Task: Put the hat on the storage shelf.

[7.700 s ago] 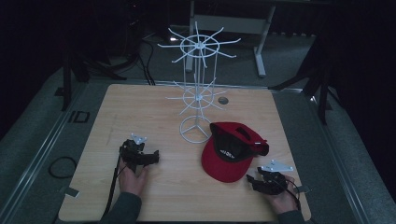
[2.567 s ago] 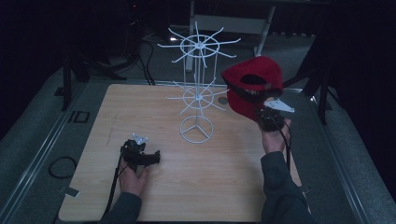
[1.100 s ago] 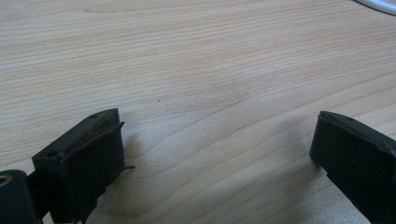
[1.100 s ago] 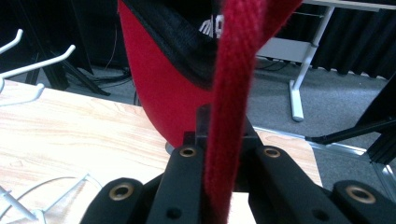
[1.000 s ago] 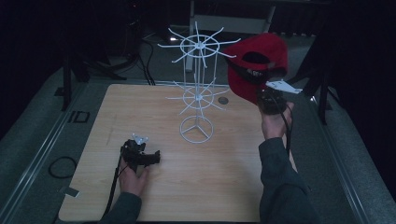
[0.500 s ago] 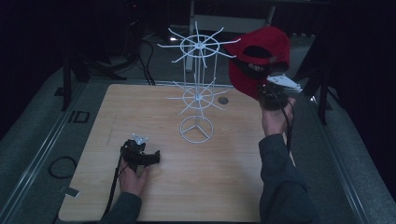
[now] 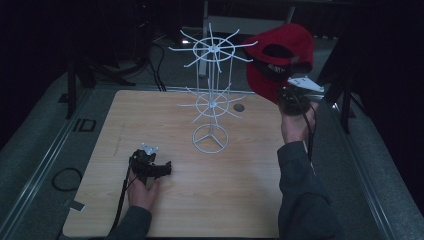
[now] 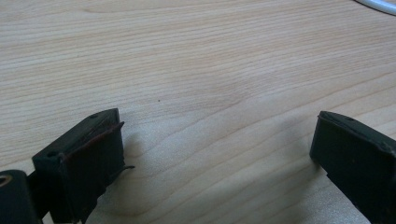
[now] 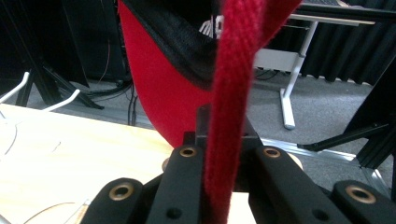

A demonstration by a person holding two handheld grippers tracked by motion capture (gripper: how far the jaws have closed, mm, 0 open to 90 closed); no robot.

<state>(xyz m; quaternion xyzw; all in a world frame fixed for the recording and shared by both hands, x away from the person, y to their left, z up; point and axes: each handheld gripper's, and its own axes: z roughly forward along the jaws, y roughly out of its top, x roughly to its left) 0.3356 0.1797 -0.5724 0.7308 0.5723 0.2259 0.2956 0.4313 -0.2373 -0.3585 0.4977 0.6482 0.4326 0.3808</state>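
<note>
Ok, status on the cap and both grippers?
Right gripper shut on red cap strap, held high beside white rack. Left gripper open, resting on table. Rack arms near cap.

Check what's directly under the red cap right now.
The red cap hangs in the air from the right gripper, shut on its strap. Below it lie the table's far right corner and grey floor. The cap's crown covers the upper tips of the white wire rack nearest it.

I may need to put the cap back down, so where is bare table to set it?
Bare wood lies on the table left of the white rack, and along the near edge between the left tool and the person's right sleeve. It is crowded around the rack's spokes, beside the raised red cap.
</note>
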